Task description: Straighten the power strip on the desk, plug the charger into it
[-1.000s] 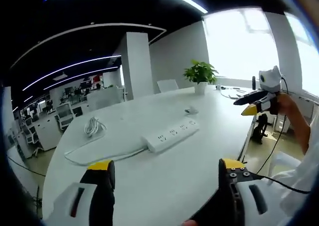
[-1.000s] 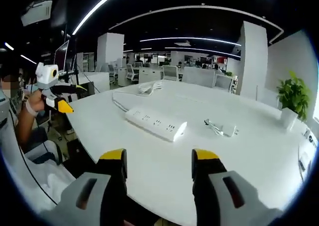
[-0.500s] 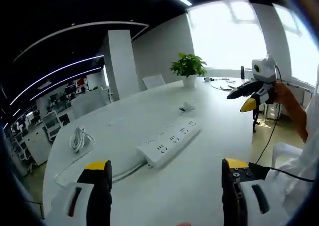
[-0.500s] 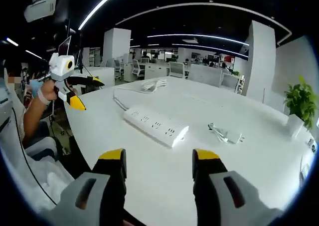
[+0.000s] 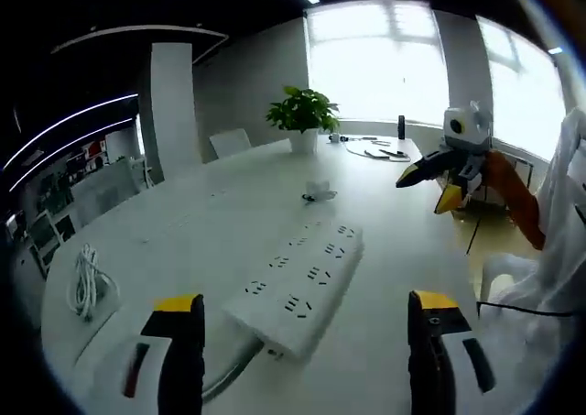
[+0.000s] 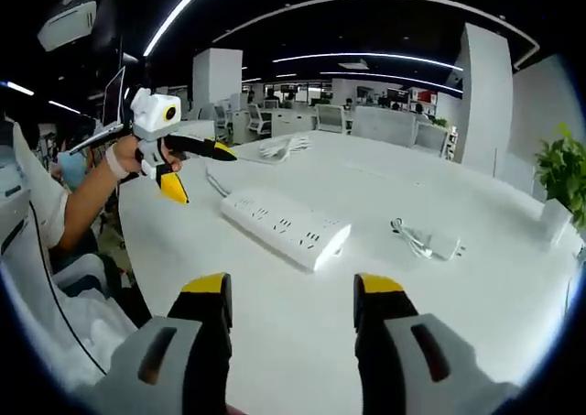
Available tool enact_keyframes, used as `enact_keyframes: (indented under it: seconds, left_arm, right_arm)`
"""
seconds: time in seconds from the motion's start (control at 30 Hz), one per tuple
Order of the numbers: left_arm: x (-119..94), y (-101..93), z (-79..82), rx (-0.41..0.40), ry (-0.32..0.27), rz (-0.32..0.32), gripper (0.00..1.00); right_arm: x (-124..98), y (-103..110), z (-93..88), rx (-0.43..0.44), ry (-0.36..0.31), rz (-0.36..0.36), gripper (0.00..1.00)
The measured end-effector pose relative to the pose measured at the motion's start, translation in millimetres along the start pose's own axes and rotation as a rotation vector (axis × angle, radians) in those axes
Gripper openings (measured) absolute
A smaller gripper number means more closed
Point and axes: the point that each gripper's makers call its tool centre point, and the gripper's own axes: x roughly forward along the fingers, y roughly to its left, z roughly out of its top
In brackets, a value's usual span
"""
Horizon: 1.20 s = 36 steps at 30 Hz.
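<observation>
The power strip (image 5: pixel 298 287) is seen lying flat on the white table (image 5: pixel 385 241), near its curved edge, with its cord (image 5: pixel 87 282) coiled toward the far side. The charger (image 6: pixel 430 243) lies a little beyond the strip, apart from it. The left gripper (image 5: pixel 302 319) is held above the strip, jaws apart and empty. The right gripper (image 6: pixel 291 291) is held over the table edge, jaws likewise apart, nothing gripped. A potted plant (image 5: pixel 300 117) stands at the far edge.

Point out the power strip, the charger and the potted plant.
power strip (image 6: pixel 286 229): right gripper view, middle of its socket face.
charger (image 6: pixel 446 245): right gripper view, on its white body.
potted plant (image 5: pixel 303 110): left gripper view, on its green leaves.
</observation>
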Motion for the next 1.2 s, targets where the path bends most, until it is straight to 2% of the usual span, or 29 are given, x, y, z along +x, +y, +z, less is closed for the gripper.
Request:
enact_keyframes:
  seconds: [0.1,0.2,0.3,0.4,0.5,0.6,0.73,0.83,0.93,1.03,1.2]
  left_arm:
    - [19.5,2.3,-5.3,0.061,0.059,-0.056,0.93]
    - [32.1,-6.8,-9.1,0.066,0.096,-0.183,0.94]
    - [44.1,2.9,-6.1,0.074,0.098,-0.178,0.92]
    - [52.9,12.3,-19.1,0.125,0.185,-0.173,0.92]
    - [62.0,20.0,-24.6,0.134,0.207,-0.162,0.92]
    - [66.5,18.5,-27.2,0.106,0.212,-0.208,0.91]
    - [70.8,20.6,-30.0,0.143,0.239,-0.246,0.84]
    - [71.8,14.4,-27.6,0.124,0.229,-0.314,0.82]
    - [72.5,14.3,-29.9,0.134,0.233,-0.323,0.79]
    - [73.8,16.4,-39.4,0.171,0.269,-0.322,0.77]
    - [74.9,15.5,-38.0,0.176,0.253,-0.341,0.77]
  right_arm:
    - [4.4,-3.1,-2.6,0.006,0.010,0.006,0.53]
    - [6.9,-6.2,-4.0,0.010,0.017,0.010,0.53]
    - [9.2,-6.7,-4.9,0.018,0.017,0.016,0.53]
    - [11.7,-5.6,-7.3,0.021,0.023,0.023,0.53]
    - [13.3,-4.4,-8.9,0.027,0.027,0.033,0.53]
    - [13.3,-5.4,-9.9,0.029,0.033,0.035,0.53]
    - [13.9,-8.4,-7.9,0.023,0.040,0.037,0.53]
    - [16.6,-9.5,-4.2,-0.008,0.052,0.048,0.53]
    - [20.8,-11.6,-2.0,-0.055,0.075,0.065,0.55]
    - [25.8,-16.0,2.3,-0.123,0.094,0.082,0.56]
    - [38.2,-16.9,11.3,-0.250,0.147,0.157,0.56]
